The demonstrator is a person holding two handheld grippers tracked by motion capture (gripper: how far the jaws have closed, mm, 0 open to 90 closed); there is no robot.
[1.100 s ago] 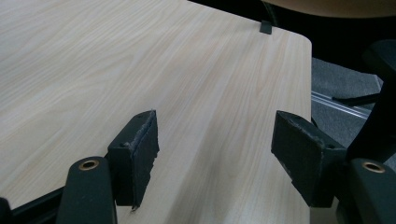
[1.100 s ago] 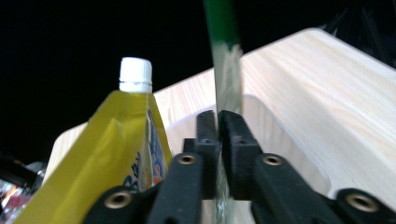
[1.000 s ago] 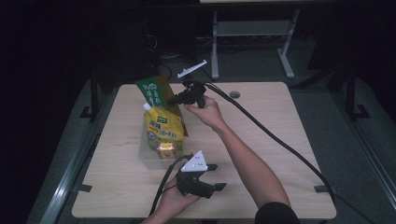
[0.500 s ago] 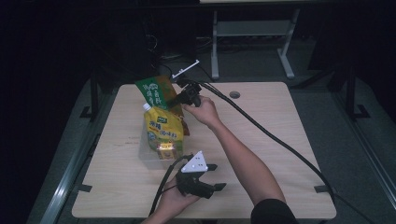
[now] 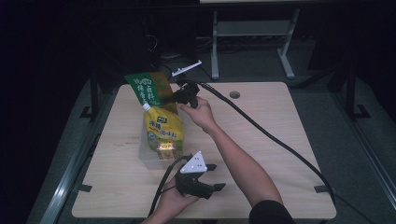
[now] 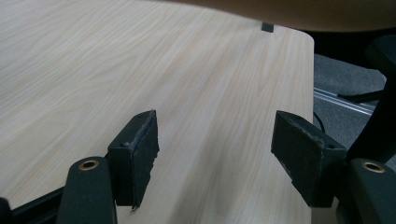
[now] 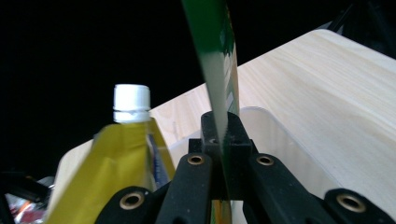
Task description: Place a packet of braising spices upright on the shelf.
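Pinching green packet [image 5: 148, 88] in right gripper [image 5: 173, 97] fingers just closing, left gripper [image 5: 211, 176] fingers spread empty over table [image 5: 271, 135].

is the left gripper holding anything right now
No, the left gripper has its jaws apart over the bare wooden table, with nothing between the pads.
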